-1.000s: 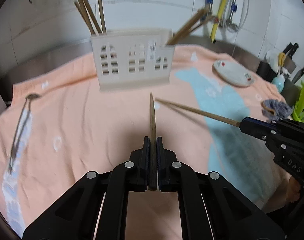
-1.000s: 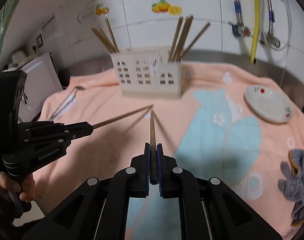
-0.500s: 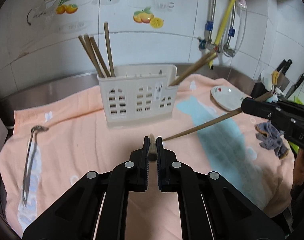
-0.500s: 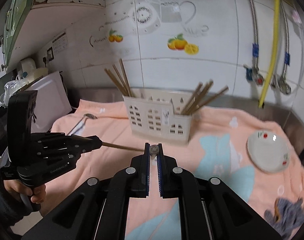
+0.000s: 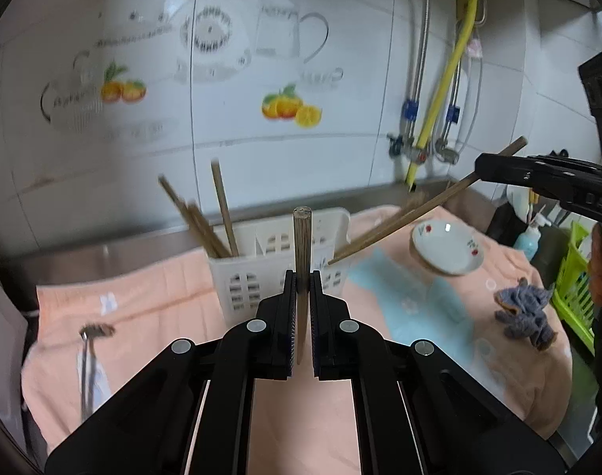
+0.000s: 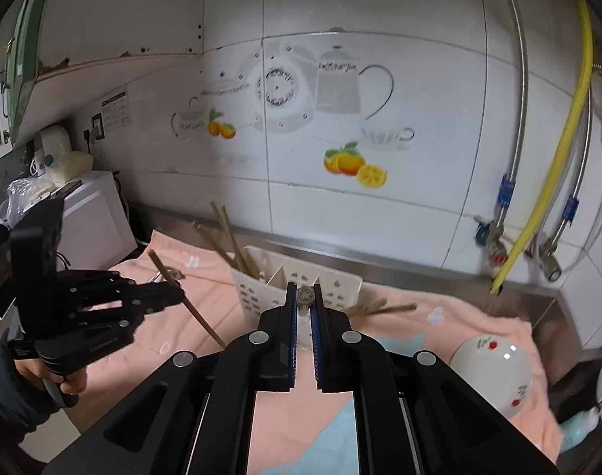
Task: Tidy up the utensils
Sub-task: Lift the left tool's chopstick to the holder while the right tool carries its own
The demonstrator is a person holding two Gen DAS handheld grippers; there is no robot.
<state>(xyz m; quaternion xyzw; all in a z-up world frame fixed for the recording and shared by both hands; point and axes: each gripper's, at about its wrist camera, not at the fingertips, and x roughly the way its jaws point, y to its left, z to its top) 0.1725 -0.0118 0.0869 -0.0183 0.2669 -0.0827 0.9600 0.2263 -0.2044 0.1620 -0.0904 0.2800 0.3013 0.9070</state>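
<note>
Chopsticks are what we're sorting here, and we're holding one in each gripper; the left gripper (image 5: 302, 289) is pinching its jaws tight on a wooden chopstick (image 5: 302, 245) that's sticking up between the pads, blunt end toward the camera; the right gripper (image 6: 305, 304) is doing the same, clamped down on its own chopstick (image 6: 305, 297), which we're seeing almost end-on from the right wrist; from the left wrist that second stick (image 5: 411, 217) is showing as a long slanted line running from the right gripper's black tip down toward the holder.

We're both hanging above the white utensil holder (image 5: 277, 273), which is sitting on the peach towel (image 5: 150, 297) near the back of the counter, against the tiled wall; more chopsticks (image 5: 222, 213) are already leaning out of its left compartment, and a few others (image 6: 380, 304) are poking out of the right side, a bit blurred.

Off to the right a small white dish with red cherries (image 5: 447, 251) is resting on the towel, with a grey-blue rag (image 5: 524, 312) nearer the edge; a metal spoon (image 5: 89, 356) is lying on the towel's left side; a hand (image 6: 69, 380) is gripping the left gripper's handle.
</note>
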